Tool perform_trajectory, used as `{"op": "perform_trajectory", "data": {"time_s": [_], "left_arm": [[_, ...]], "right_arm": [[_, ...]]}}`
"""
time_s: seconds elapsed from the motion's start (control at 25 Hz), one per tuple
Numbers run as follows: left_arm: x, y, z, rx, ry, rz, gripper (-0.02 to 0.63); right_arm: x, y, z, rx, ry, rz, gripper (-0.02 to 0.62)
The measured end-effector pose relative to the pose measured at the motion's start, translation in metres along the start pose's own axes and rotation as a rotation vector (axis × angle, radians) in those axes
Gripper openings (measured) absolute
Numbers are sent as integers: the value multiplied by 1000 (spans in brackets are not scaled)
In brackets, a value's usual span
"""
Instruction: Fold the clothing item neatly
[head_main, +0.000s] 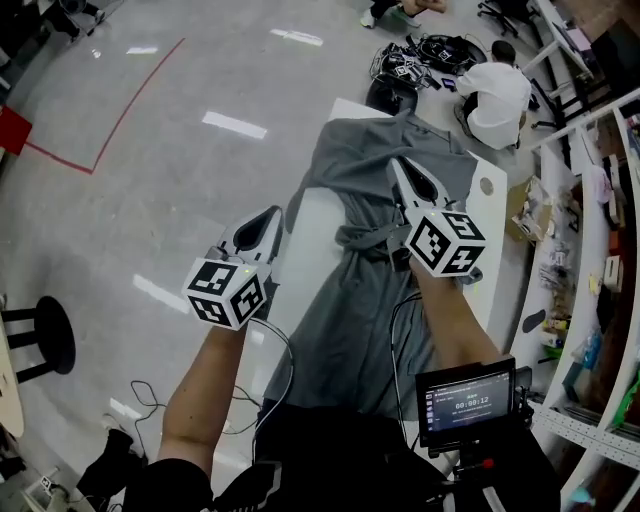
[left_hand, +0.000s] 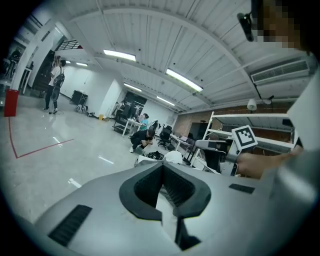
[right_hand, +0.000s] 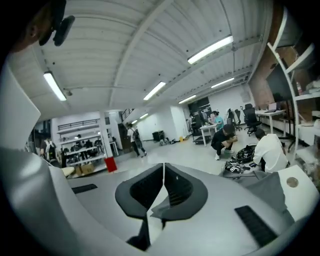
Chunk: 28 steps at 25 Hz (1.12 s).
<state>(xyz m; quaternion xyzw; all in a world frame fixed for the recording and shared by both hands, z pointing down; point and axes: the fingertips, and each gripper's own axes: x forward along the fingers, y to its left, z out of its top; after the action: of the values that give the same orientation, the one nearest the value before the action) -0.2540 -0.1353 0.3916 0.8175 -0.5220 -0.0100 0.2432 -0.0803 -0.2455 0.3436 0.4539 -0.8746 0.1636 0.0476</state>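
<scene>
Left gripper and right gripper, both closed empty, above rumpled grey fabric shirt: its bunched middle could fold crooked.

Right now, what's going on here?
A person with a two-jaw gripper in each hand stands at a white table where a grey cloth garment lies spread, bunched into a crease near its middle. The right gripper hangs above the garment, the left gripper over the floor beside the table. Both are shut, with no cloth between the jaws.
</scene>
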Motion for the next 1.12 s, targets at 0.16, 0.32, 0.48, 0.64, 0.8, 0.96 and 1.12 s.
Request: {"op": "perform_trajectory", "data": {"time_s": [0.16,0.32,0.48,0.64,0.8,0.96,1.12], "left_arm": [[-8,-23,14,15,-23,2,-12],[-38,-27,13,27,-10,104,-12],[-62,1,17,64,12,218,-12],[-60,48,-9,-39,81,162,-12],[-34,129,-62,-135,102,178,-12],[12,184,-148,-290,150,91,-12],[54,191,-221,-506,235,-26,-1]], "right_arm": [[-61,-4,26,31,-85,7,8],[-101,2,24,44,-107,58,9],[-103,4,34,62,-134,41,9],[-92,27,39,41,-127,34,9],[-62,54,26,-69,-166,-30,9],[-28,63,-5,-67,-172,-96,9],[-5,58,-31,-86,-139,-185,9]]}}
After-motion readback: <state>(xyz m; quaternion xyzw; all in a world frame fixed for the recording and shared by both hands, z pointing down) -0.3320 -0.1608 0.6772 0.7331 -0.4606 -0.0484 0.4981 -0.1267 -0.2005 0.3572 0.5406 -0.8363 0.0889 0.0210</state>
